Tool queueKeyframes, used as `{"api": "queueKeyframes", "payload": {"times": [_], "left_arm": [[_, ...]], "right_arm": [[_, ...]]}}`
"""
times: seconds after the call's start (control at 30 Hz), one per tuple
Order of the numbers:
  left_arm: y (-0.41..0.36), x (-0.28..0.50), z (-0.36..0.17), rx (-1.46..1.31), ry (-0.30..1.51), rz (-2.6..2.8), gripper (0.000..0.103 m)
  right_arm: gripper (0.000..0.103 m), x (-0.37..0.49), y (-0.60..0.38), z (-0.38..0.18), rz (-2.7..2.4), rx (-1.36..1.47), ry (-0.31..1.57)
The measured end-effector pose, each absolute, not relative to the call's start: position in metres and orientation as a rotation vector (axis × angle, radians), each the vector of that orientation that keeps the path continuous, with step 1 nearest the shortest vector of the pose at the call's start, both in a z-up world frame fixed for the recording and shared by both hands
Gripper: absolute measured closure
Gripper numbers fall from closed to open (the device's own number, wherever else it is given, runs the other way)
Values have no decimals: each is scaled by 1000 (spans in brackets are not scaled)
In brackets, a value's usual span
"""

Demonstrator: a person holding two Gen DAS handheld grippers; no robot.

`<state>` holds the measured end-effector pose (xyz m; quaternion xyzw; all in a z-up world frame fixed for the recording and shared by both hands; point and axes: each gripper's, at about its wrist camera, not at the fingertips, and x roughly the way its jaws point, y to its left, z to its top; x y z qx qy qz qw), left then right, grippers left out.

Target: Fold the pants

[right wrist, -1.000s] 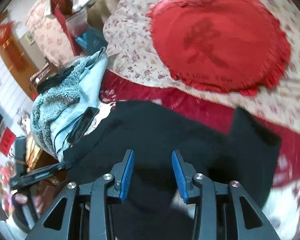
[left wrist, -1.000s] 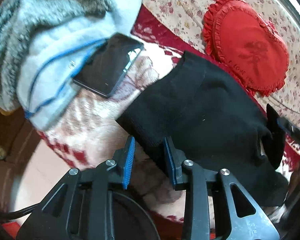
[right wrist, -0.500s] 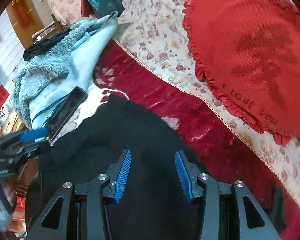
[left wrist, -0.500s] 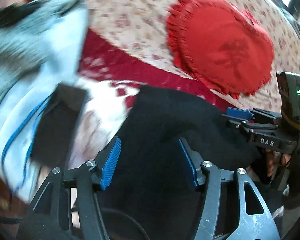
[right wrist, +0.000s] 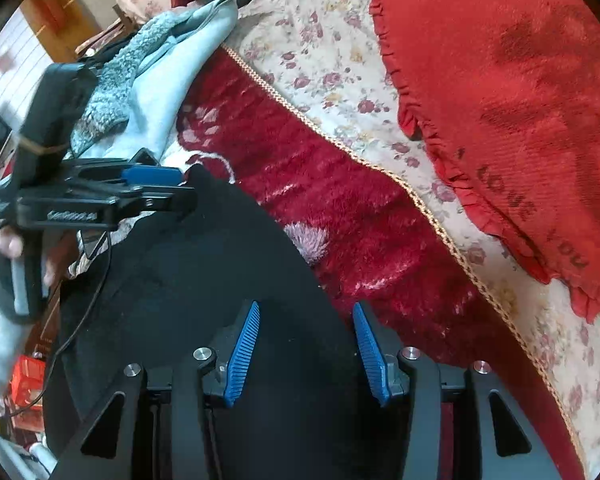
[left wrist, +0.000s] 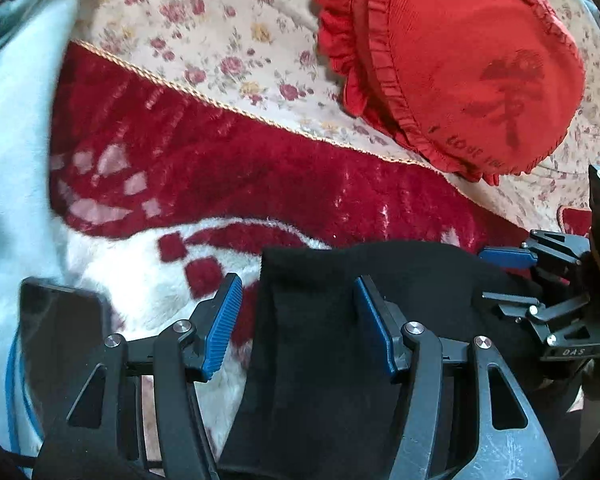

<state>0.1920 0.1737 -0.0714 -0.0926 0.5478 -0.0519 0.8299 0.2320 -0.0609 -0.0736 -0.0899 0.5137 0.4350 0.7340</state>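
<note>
The black pants (left wrist: 320, 344) lie folded on a red and white plush blanket (left wrist: 228, 168). My left gripper (left wrist: 296, 300) is open, low over the pants' far left corner, its blue pads astride the edge. My right gripper (right wrist: 306, 326) is open over the pants' (right wrist: 204, 280) far right edge. Each gripper shows in the other's view: the right one (left wrist: 540, 280) at the pants' right side, the left one (right wrist: 156, 188) at the far corner. Neither pinches cloth that I can see.
A red heart-shaped cushion (left wrist: 452, 60) lies on the floral bedspread (left wrist: 220, 32) beyond the blanket. A light blue fleece garment (left wrist: 16, 140) is heaped at the left, with a black phone (left wrist: 60, 320) on it. Room clutter shows far left in the right wrist view.
Both grippers have moved forward toward the pants' far edge. The left gripper has swung from the phone side over the far left corner and opened wider. The right gripper stays open.
</note>
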Motion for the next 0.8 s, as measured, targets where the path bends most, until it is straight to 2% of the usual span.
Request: {"api": "queueKeyframes", "payload": {"times": [0.07,0.13,0.2,0.23,0.27,0.3,0.33,0.37,0.4,0.43,0.6,0.63,0.8], "left_arm": [[172,197,-74,-205,1162,-129,44],[166,203,-76,-187,1170,-145,37],[157,206,-78,-152,1172,-157,37],[153,206,-78,-124,1165,-152,37],[150,206,-78,-101,1158,-149,37],[146,204,-76,-78,1145,-151,45],[144,202,-74,-73,1133,-162,62],[144,200,-72,-86,1129,-171,68],[145,197,-69,-103,1123,-175,77],[145,194,-65,-108,1111,-171,80],[147,167,-31,-104,1017,-161,84],[147,163,-25,-100,1004,-161,84],[141,118,8,-69,923,-200,84]], "right_arm": [[54,234,-63,-77,986,-176,1122],[54,237,-64,-80,997,-149,1130],[54,236,-65,-80,1000,-135,1131],[56,235,-65,-79,997,-134,1129],[63,233,-65,-78,993,-129,1124],[67,232,-66,-77,992,-124,1116],[75,227,-67,-75,983,-121,1095],[84,222,-67,-73,981,-127,1080],[86,219,-68,-72,975,-136,1067],[91,213,-68,-67,965,-149,1042],[96,187,-79,-32,964,-119,955],[101,178,-83,-21,970,-111,931],[101,133,-93,23,1004,-99,834]]}}
